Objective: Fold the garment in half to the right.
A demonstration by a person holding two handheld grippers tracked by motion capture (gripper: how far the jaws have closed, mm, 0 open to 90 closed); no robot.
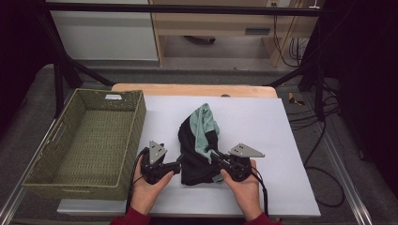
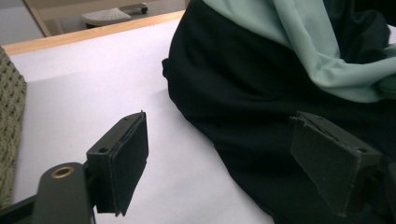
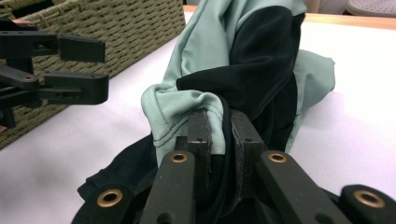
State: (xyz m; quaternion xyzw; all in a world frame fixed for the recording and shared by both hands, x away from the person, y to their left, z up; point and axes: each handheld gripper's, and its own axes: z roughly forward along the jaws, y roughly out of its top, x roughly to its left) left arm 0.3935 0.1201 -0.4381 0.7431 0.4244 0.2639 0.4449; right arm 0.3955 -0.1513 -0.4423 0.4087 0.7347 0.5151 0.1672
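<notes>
A black and mint-green garment (image 1: 195, 154) lies bunched on the white table cover (image 1: 263, 122). My right gripper (image 1: 215, 154) comes at it from the right and is shut on a fold of it; in the right gripper view the green hem and black cloth (image 3: 233, 70) are pinched between the pads (image 3: 200, 135). My left gripper (image 1: 179, 165) sits at the garment's left edge with its jaws wide apart. In the left gripper view the black cloth (image 2: 233, 102) reaches into the gap of that gripper (image 2: 224, 163), and the pads do not press on it. The right gripper view also catches the left gripper (image 3: 81, 67), open.
A woven green basket (image 1: 133, 126) stands at the left of the table, close beside my left hand. The table's wooden far edge (image 1: 192, 89) lies behind the garment. Dark frame legs and cables stand at the sides, off the table.
</notes>
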